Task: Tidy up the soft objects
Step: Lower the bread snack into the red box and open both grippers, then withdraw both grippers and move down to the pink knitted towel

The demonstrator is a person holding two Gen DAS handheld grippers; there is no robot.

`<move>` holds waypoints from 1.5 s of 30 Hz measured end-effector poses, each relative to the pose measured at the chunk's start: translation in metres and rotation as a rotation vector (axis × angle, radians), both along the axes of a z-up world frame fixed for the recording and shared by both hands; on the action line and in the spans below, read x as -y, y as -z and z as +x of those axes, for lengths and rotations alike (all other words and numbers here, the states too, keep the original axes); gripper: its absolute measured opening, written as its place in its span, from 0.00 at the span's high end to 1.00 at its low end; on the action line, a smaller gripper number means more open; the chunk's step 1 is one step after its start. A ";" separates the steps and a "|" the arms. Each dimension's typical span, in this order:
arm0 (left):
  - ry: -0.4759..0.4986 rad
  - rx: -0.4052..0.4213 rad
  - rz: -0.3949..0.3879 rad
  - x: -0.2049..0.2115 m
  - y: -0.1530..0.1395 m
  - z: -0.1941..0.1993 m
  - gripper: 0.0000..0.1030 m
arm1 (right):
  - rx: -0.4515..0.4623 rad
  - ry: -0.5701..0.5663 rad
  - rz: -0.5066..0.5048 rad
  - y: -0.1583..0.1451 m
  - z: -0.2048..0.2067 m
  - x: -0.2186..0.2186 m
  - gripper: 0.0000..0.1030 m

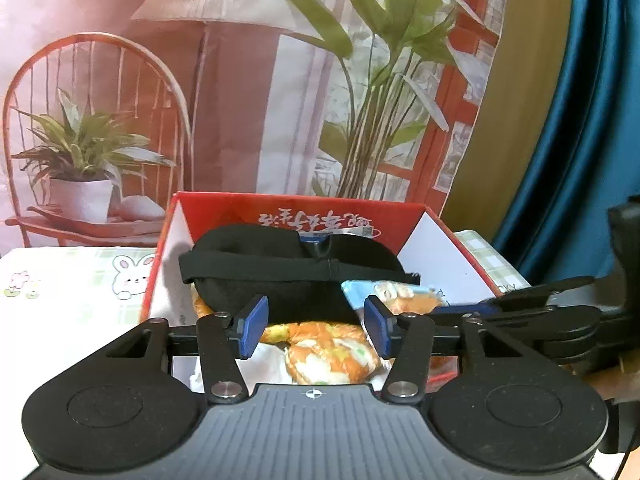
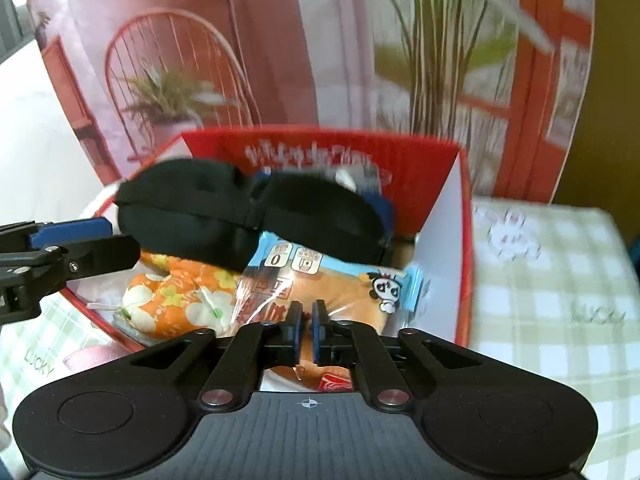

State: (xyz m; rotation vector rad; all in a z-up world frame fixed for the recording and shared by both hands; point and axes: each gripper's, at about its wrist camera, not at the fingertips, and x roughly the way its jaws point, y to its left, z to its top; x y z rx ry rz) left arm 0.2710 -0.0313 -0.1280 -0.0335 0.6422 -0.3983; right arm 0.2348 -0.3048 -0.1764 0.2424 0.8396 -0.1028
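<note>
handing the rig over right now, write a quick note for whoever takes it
Left hand-held gripper: open, holding nothing, at the near rim of the red box.
Right hand-held gripper: jaws nearly shut on the bread packet, which lies in the box.
In the box: black eye mask on top, orange floral cloth beneath, packet beside it.
Done: these three are in the box.
Left: release the packet and pull both grippers back. A pink thing lies outside the box; check it.

Black eye mask (image 1: pixel 288 276) atop snack packet (image 2: pixel 336 280), floral pouch (image 2: pixel 176 300) in red box (image 2: pixel 444 240).
</note>
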 end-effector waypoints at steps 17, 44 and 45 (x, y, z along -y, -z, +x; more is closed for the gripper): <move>-0.037 0.054 0.029 -0.048 0.009 -0.076 0.32 | 0.395 0.014 -0.165 -0.013 -0.126 -0.025 0.38; -0.156 -0.139 0.065 -0.044 0.121 -0.054 0.25 | 0.155 0.235 -0.029 0.101 -0.120 -0.046 0.31; -0.153 -0.134 0.072 -0.043 0.121 -0.055 0.25 | 0.154 0.227 -0.026 0.101 -0.120 -0.046 0.32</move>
